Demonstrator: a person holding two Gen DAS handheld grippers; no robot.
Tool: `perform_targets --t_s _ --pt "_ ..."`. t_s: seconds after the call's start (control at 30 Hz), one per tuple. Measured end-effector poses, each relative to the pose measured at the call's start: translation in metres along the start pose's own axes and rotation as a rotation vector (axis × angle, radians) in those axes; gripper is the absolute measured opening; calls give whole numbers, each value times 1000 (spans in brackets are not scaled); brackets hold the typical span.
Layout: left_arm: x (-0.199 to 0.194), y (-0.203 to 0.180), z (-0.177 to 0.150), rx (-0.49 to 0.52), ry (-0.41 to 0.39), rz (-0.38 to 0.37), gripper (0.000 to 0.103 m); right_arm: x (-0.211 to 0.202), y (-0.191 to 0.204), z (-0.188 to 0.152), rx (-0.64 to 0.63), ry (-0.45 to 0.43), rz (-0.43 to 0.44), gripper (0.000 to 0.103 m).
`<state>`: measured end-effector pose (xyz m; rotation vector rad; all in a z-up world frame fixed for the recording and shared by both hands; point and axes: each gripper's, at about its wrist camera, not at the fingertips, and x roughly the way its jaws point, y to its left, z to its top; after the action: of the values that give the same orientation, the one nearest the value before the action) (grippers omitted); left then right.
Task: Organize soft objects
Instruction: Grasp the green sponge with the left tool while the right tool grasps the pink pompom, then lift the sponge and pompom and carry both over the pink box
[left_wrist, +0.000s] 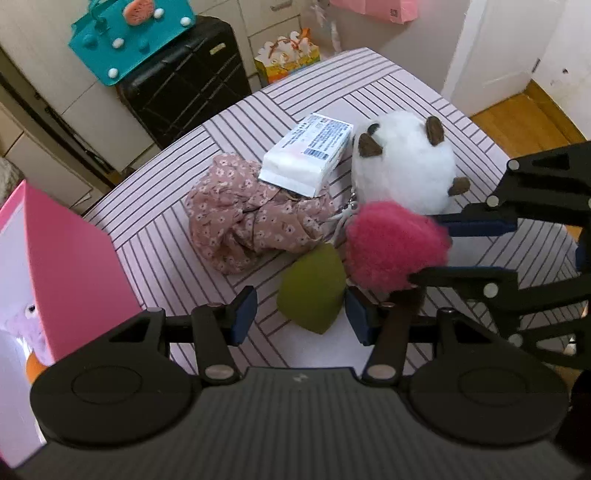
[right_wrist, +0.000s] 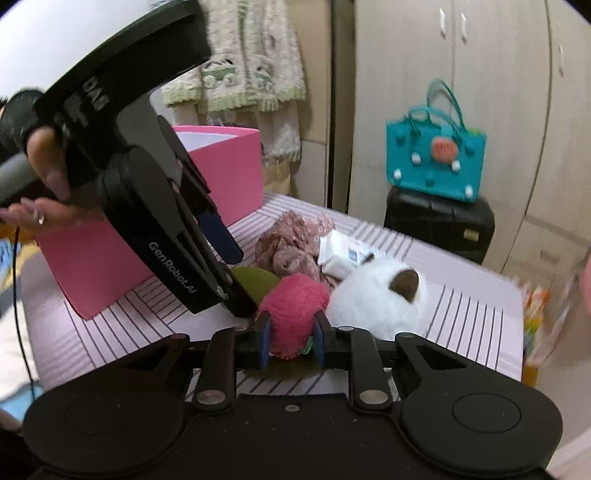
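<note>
An olive-green soft toy (left_wrist: 310, 291) lies on the striped table (left_wrist: 155, 258) between the fingers of my left gripper (left_wrist: 301, 314). Its right pad is at the toy's edge, and bare cloth shows at the left pad, so this gripper is open. My right gripper (right_wrist: 291, 341) is shut on a fluffy pink plush (right_wrist: 295, 310). In the left wrist view the right gripper (left_wrist: 424, 249) reaches in from the right and pinches that pink plush (left_wrist: 391, 251). The left gripper (right_wrist: 245, 284) comes down steeply over the green toy (right_wrist: 258, 278).
A white plush with brown ears (left_wrist: 402, 162), a floral cloth bundle (left_wrist: 251, 221) and a tissue pack (left_wrist: 310, 151) lie close behind. An open pink box (left_wrist: 74, 258) with a plush inside stands at the left. A teal bag (left_wrist: 129, 37) sits on a black suitcase (left_wrist: 184, 88) beyond the table.
</note>
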<state>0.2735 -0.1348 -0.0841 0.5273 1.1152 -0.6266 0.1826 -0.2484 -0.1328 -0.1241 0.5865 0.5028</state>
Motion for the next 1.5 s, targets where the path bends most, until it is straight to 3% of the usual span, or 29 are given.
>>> perform_targets --t_s 0.13,0.23,0.27,0.37,0.5,0.6,0.7,0.77,0.87,1.27,1.5 --pt "10 -3 6 14 42 -30 52 0 -10 2 90 73 42 25" --pt "19 -5 8 11 76 -35 52 0 -12 2 85 93 51 27" --pt "21 -4 8 8 83 -35 52 0 -10 1 69 96 46 28" --pt "19 -2 8 -8 78 -72 37 3 -2 -1 22 92 28 33" --pt "19 -3 9 -3 73 -78 36 5 1 -4 -1 80 18 44" --pt "17 -5 10 -9 70 -82 35 7 -1 -5 3 67 15 44" --pt "13 -9 9 -13 61 -74 35 11 -1 -5 12 50 10 44" --pt "10 -10 8 -16 51 -66 35 11 -1 -6 14 35 17 34" --pt "3 -9 7 -32 31 -62 35 4 -1 -6 32 -7 28 30" --pt "-36 -23 -22 -82 -27 -88 35 -35 -1 -7 146 -30 73 30" --pt "-60 -22 -50 -147 -51 -119 35 -52 -8 3 168 60 152 30"
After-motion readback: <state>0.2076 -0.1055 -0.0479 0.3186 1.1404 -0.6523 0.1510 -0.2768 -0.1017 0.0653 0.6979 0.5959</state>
